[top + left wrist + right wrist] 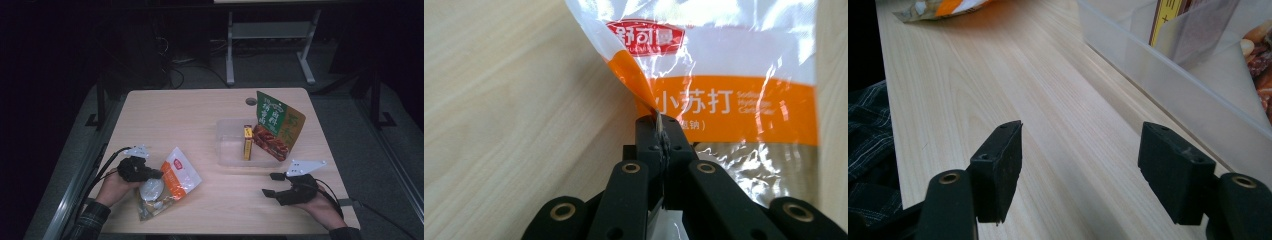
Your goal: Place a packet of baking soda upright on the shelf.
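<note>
An orange-and-white plastic bag (176, 176) with white contents lies at the table's front left. My left gripper (151, 174) is shut on the bag's edge. In the left gripper view the black jaws (659, 137) pinch a fold of the bag (734, 100) right at the orange band. My right gripper (270, 184) rests near the front right edge, open, with nothing between its jaws. The right gripper view has bare wood between the open jaws of the right gripper (1082, 142).
A clear plastic container (227, 152) stands right of centre, holding an upright yellow box (247, 142) and a leaning green-and-red snack bag (278, 127). Its wall (1168, 75) runs just beyond my right gripper. A round hole (251, 101) sits in the table's far side.
</note>
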Tool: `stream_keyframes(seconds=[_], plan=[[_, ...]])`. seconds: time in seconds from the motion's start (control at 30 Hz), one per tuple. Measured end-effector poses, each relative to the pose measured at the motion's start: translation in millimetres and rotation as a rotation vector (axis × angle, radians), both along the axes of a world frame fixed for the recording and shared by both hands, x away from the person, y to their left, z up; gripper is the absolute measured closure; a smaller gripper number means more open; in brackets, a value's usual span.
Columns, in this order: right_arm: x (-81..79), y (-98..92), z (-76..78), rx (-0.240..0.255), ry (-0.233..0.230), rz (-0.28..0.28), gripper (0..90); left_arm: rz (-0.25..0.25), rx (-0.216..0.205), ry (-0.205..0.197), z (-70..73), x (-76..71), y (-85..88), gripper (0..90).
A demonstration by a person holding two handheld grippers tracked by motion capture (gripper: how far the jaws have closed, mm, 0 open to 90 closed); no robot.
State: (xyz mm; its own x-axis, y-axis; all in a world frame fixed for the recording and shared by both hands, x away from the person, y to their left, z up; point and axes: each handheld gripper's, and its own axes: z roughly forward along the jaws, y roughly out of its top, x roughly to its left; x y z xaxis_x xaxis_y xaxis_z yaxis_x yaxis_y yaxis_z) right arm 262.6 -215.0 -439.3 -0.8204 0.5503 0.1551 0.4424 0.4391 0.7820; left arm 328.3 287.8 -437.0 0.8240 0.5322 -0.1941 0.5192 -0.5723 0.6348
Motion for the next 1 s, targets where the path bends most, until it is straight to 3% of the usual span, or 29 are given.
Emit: stream_keyframes(seconds=[0.17,0.23,0.43,0.6,0.83,1.0], plan=[[2.1,1.8,0.2,0.004,-0.001,0.008,33.6,0.037,-0.002,-0.045,11.2,-10.1,2.2,89.6],[4.0,4.2,0.7,0.006,0.001,0.015,33.6,0.055,-0.028,-0.071,19.0,-17.2,2.7,89.7],[7.1,7.0,0.4,0.005,-0.003,0.031,33.6,0.105,-0.052,-0.15,36.2,-29.7,-2.1,89.8],[8.9,9.7,1.5,0.016,-0.003,0.041,33.5,0.124,-0.129,-0.21,50.6,-41.0,-14.3,89.8],[9.3,17.8,5.8,0.036,-0.029,0.064,33.8,0.122,-0.205,-0.262,60.0,-42.2,-31.7,89.8],[12.0,24.4,12.4,0.103,-0.041,0.068,35.4,0.114,-0.277,-0.279,67.7,-38.9,-39.3,89.8]])
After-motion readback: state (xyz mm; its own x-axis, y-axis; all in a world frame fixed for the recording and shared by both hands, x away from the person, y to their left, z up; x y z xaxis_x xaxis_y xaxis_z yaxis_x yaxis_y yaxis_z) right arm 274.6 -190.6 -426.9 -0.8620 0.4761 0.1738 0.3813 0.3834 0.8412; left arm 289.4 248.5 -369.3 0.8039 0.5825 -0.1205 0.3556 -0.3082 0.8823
